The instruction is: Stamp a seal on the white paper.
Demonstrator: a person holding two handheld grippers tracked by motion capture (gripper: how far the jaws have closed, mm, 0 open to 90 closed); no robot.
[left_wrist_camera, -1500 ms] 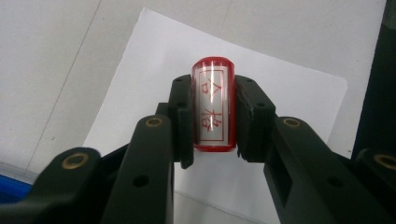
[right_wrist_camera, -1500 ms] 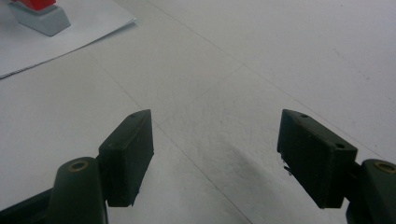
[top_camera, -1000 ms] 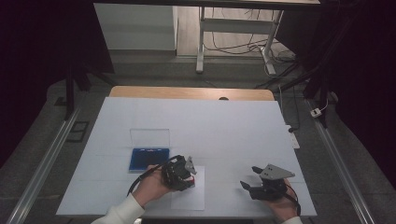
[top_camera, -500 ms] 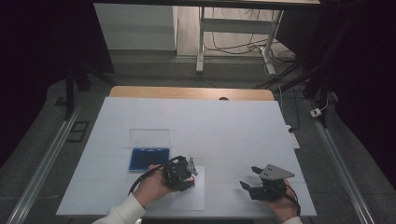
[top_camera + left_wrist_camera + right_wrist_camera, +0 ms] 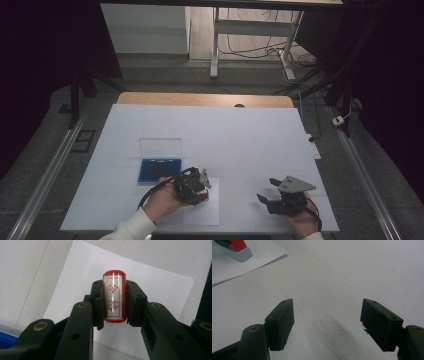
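The stamp point(image 5: 114, 296) is a small cylinder of clear red plastic with a white label (red characters are printed on it). The left gripper point(image 5: 114, 305) has its black jaws closed on the stamp's two sides, above a smooth white paper sheet point(image 5: 160, 282). The right gripper point(image 5: 327, 323) stands wide open and holds nothing, over the matte white table point(image 5: 362, 270).

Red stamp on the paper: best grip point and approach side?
Grip the stamp across its round barrel at mid-length, one jaw on each flank, as the left gripper does now. It comes from above the paper sheet, leaving the printing face and the red-character label clear.
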